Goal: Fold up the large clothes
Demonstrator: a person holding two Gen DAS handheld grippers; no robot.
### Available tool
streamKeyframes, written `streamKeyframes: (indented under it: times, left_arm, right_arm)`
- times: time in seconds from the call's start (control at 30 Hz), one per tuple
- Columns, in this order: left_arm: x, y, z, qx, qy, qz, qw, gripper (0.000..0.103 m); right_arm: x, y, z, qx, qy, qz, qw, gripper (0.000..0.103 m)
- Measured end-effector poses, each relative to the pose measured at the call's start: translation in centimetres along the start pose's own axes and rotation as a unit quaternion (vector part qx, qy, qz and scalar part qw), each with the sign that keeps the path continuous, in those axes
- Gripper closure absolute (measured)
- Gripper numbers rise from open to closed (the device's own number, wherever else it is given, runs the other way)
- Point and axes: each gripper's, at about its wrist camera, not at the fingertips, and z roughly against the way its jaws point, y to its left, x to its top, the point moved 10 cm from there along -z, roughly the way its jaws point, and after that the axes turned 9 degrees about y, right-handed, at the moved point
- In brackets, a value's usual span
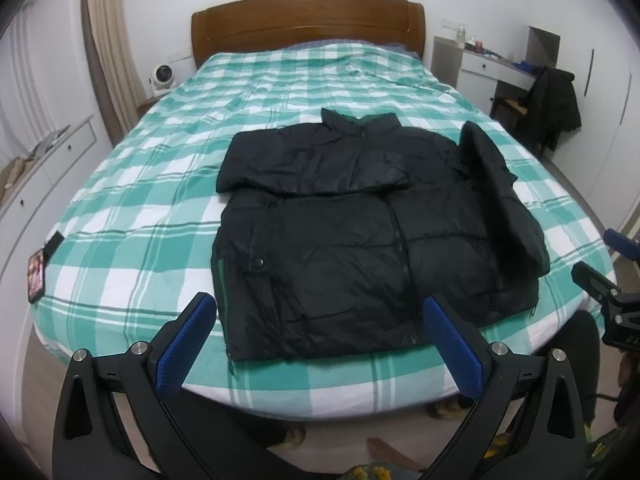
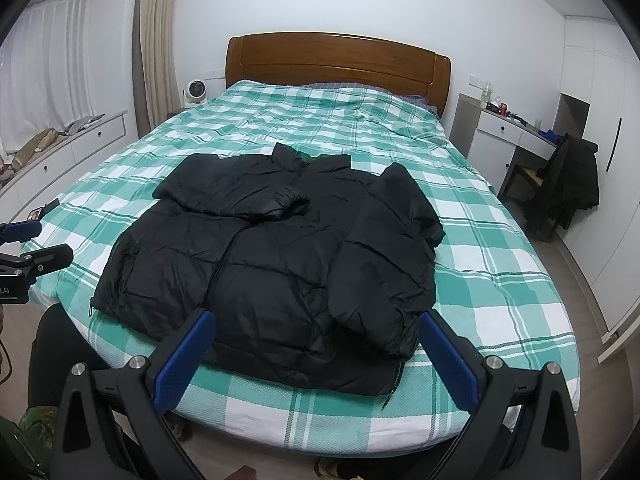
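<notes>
Left wrist view: both claws, left claw [image 1: 320, 320] and right claw [image 2: 316, 334], spread above black jacket [image 1: 360, 240].

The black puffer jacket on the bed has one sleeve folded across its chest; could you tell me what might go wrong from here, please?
1. The black puffer jacket looks thick and slick, so the sleeve across its chest may slide off or spring open.
2. The other sleeve lies bunched lengthwise and may resist a flat fold.
3. The hem lies near the bed's front edge; both tongs, left and right, are open and empty, so a tug could drag it off.
</notes>
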Motion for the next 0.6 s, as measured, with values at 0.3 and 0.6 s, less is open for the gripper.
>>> streamKeyframes:
  times: [0.3, 0.6]
  left_arm:
    - [-0.22, 0.49, -0.16, -0.006, 0.002, 0.006, 1.0000, 0.000]
    - [-0.32, 0.34, -0.20, -0.009, 0.002, 0.006, 0.9999, 0.000]
  right_arm:
    - [-0.25, 0.43, -0.39, 0.003, 0.004, 0.001, 1.000, 0.000]
    - [-0.56, 0.81, -0.53, 0.009, 0.006, 0.003, 1.000, 0.000]
